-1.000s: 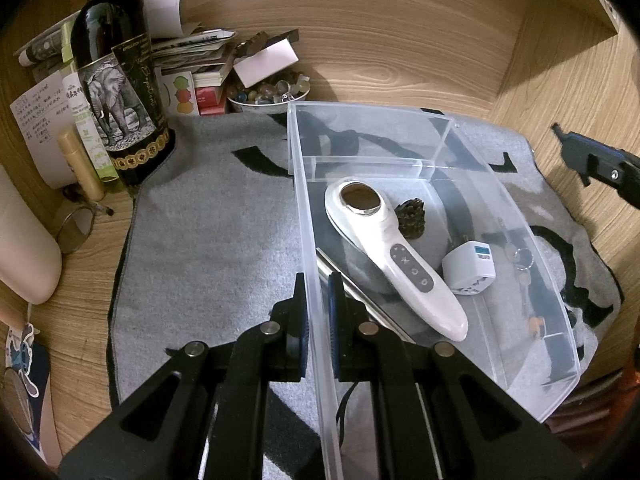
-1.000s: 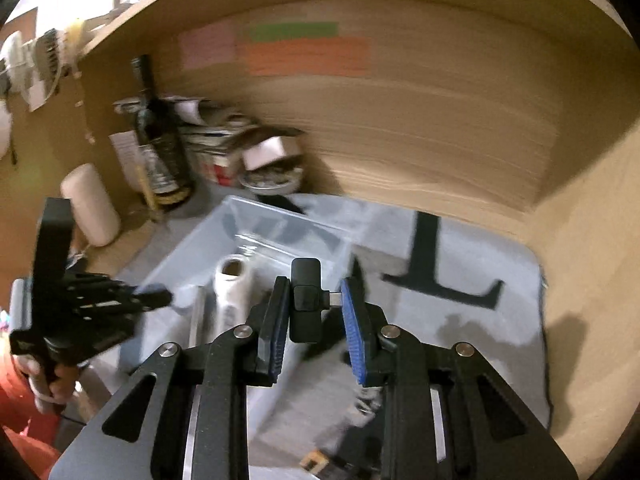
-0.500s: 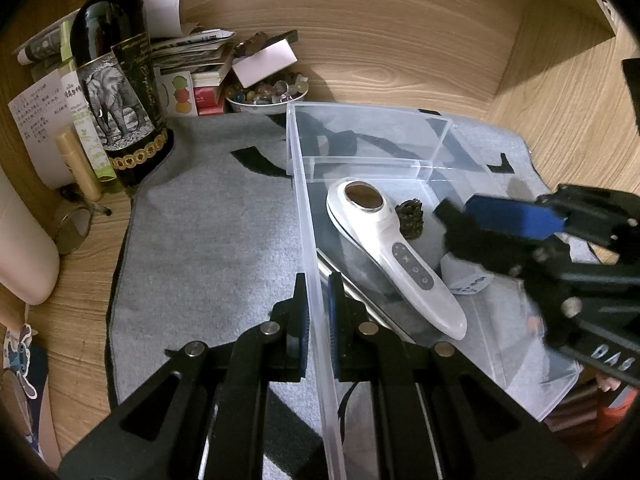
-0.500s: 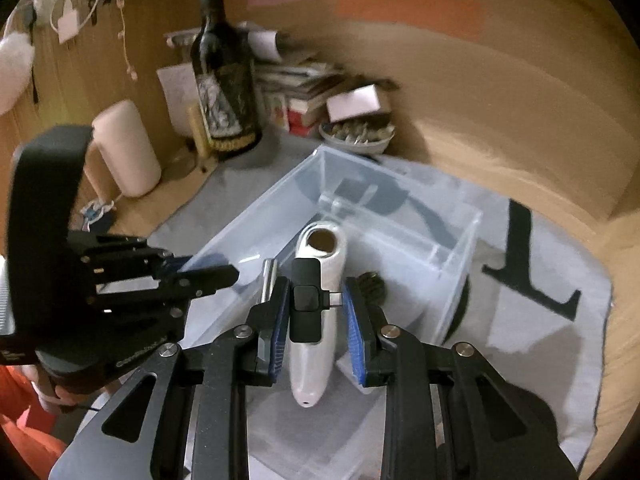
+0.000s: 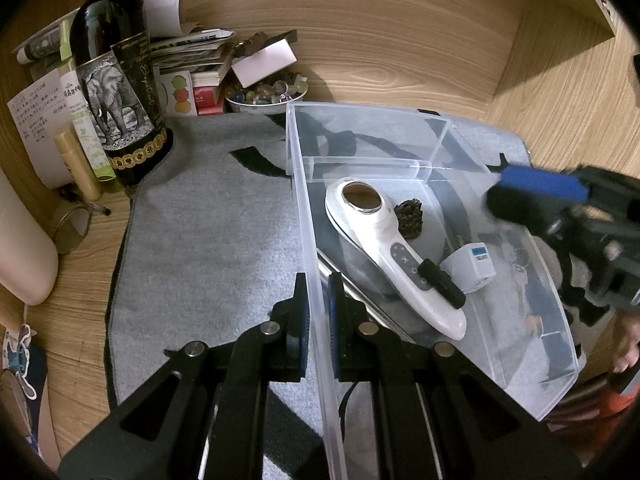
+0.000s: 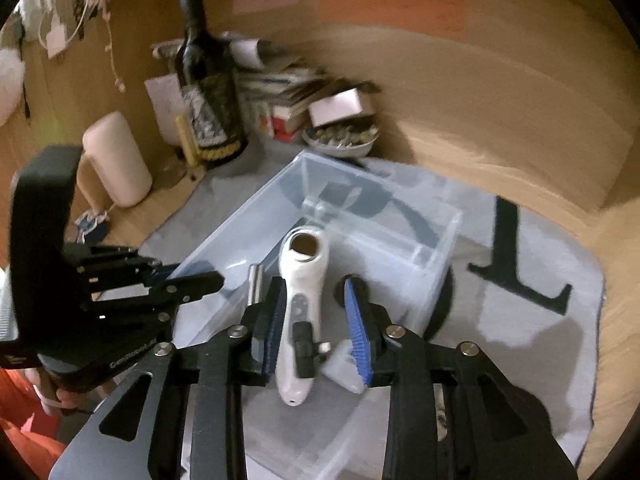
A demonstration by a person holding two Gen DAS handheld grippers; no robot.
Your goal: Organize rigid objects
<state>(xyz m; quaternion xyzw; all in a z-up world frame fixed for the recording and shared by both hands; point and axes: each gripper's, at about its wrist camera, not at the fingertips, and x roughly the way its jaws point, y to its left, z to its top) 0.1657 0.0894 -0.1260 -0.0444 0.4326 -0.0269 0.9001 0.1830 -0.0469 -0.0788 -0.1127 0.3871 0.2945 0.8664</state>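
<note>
Left gripper (image 5: 318, 312) pinches the clear bin's (image 5: 308, 208) near wall at 6 o'clock. Right gripper (image 6: 316, 330) jaws opening, the small black adapter (image 6: 304, 344) between them untouched, lying on the white handheld device (image 6: 302, 280) inside the bin. Wine bottle (image 5: 116, 80) stands far at 11 o'clock.

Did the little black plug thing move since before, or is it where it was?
Yes. The little black plug thing has left the right hand-held gripper, whose jaws are opening, and now lies on the white handheld device in the clear bin.
</note>
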